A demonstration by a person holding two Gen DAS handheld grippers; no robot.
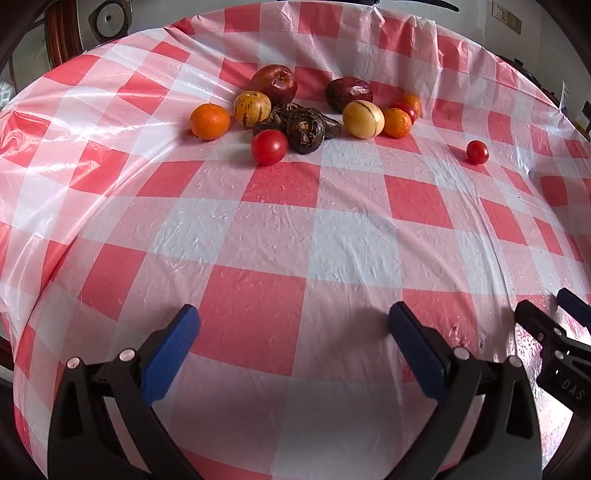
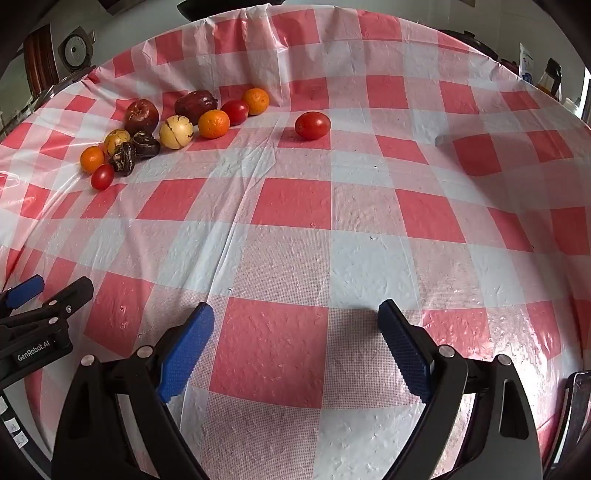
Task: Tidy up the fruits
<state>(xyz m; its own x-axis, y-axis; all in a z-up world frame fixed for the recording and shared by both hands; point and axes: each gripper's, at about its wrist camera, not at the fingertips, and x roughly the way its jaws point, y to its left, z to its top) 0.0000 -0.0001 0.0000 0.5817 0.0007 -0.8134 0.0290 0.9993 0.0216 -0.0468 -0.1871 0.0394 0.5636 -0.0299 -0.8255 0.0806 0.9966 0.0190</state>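
Note:
A cluster of fruit lies at the far side of the checked tablecloth (image 1: 295, 236): a red apple (image 1: 275, 84), a dark red fruit (image 1: 349, 94), two yellow striped melons (image 1: 252, 108) (image 1: 363, 119), oranges (image 1: 209, 121) (image 1: 397, 122), dark water chestnuts (image 1: 304, 129) and a red tomato (image 1: 269, 147). A lone tomato (image 1: 477, 151) (image 2: 312, 125) lies apart to the right. My left gripper (image 1: 293, 325) is open and empty, low over the near cloth. My right gripper (image 2: 295, 321) is open and empty beside it; it also shows in the left wrist view (image 1: 554, 314).
The cluster also shows in the right wrist view, with the apple (image 2: 141, 112) at far left. The left gripper (image 2: 44, 295) shows at that view's left edge. A rice cooker (image 1: 109, 18) stands beyond the table's far left.

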